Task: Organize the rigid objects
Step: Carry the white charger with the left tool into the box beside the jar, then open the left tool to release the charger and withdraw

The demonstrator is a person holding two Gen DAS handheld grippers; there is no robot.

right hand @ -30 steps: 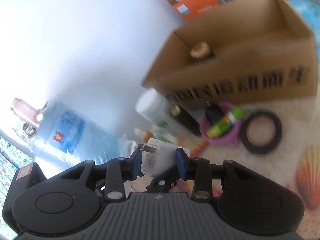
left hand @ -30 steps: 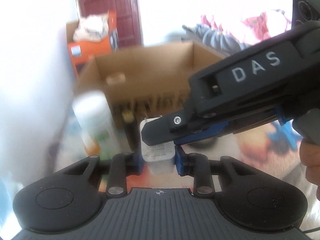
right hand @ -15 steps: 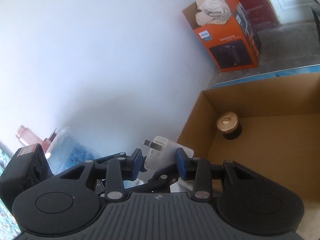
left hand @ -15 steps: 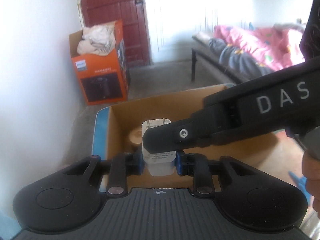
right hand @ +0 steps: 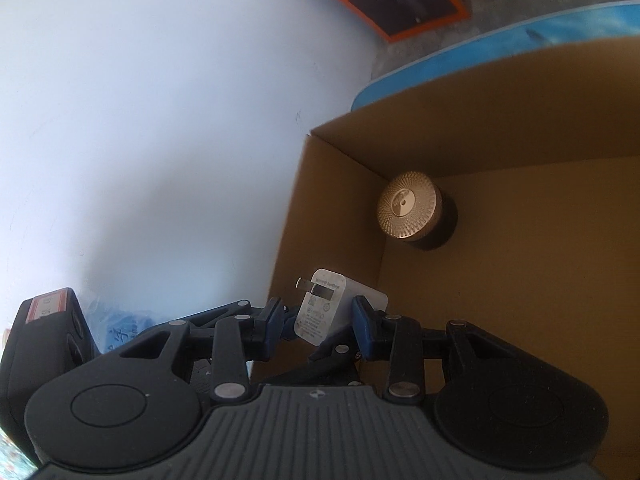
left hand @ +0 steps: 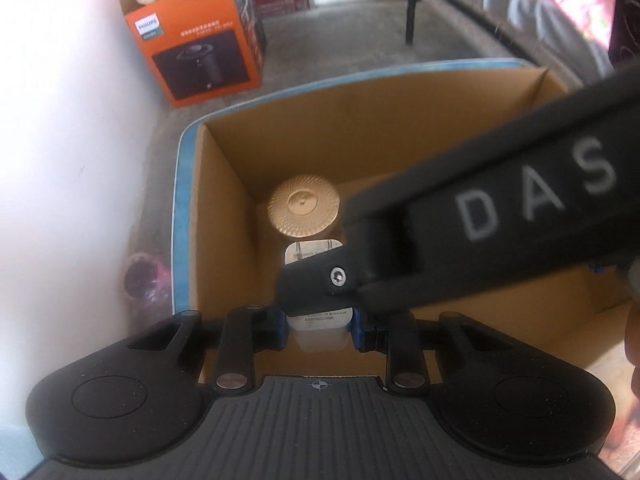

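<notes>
A white plug charger [left hand: 316, 322] hangs above the open cardboard box [left hand: 400, 120], prongs pointing away. My left gripper [left hand: 320, 328] is shut on it, blue pads against its two sides. My right gripper's black finger [left hand: 316, 286] comes in from the right and lies across the charger's top face. In the right wrist view the charger [right hand: 324, 304] sits tilted between the blue pads of my right gripper [right hand: 320, 318], over the box's near left corner [right hand: 304, 240]. A dark jar with a gold ribbed lid [left hand: 304, 208] [right hand: 408, 210] stands inside the box in its far left corner.
A white wall runs close along the left of the box. An orange Philips carton [left hand: 200, 48] with cloth in it stands on the grey floor beyond. The box rests on a blue-edged mat [left hand: 180, 208]. A purple object [left hand: 144, 276] lies left of the box. Bedding on a frame [left hand: 540, 8] is at the far right.
Both grippers have carried the charger forward from in front of the box to above its opening. The views now look down into the box, and the bottles on the mat have left view.
</notes>
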